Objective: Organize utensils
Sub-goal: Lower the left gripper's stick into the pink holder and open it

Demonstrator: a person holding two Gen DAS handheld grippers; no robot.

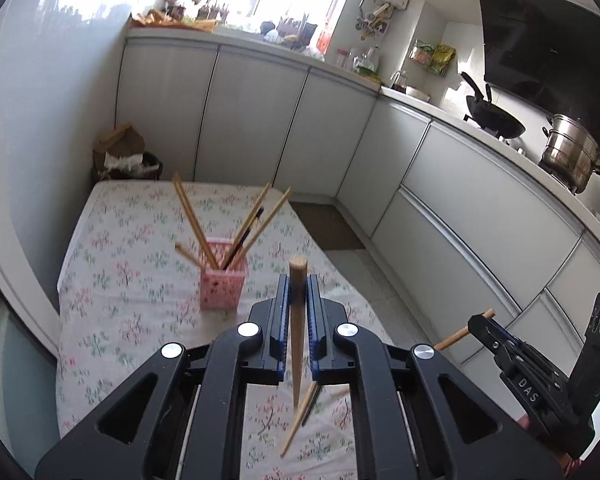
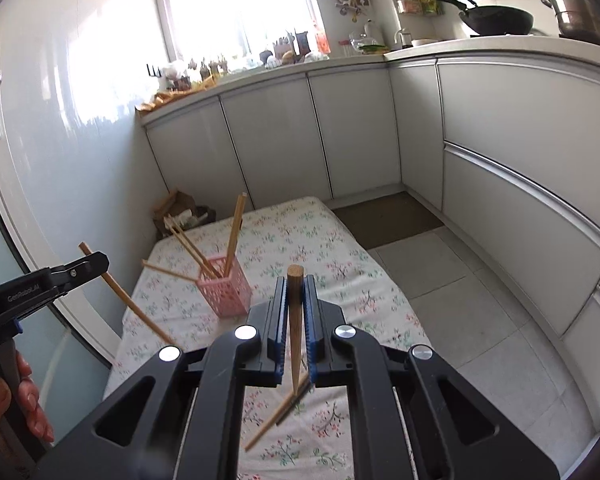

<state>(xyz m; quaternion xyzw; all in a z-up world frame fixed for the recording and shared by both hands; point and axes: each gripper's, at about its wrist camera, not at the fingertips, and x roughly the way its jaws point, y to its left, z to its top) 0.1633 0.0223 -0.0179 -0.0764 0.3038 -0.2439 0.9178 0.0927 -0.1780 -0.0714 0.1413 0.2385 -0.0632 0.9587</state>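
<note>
Two hand-held grippers hang above a table draped in a floral tablecloth in a narrow kitchen, each clamped on a single wooden chopstick. The left gripper has its blue-lined jaws pressed nearly together on a wooden chopstick that stands roughly upright between them, blunt end poking above the fingertips and tapered end hanging below. The right gripper is likewise closed tight on a second chopstick, held the same way. Ahead of both grippers and slightly to their left, a pink perforated basket stands on the cloth, several chopsticks fanning out of it at different angles. Beneath the grippers, close under the held tips, more loose chopsticks lie on the tablecloth; their exact number is hard to tell. In the right wrist view the left gripper appears at the left edge, its chopstick slanting down toward the table, with the fingers of the person's hand wrapped on the handle below. In the left wrist view the right gripper shows at the right edge. Beyond the table, white cabinets run along the wall, and to the grippers' right a black wok and a steel pot sit on the counter.
</note>
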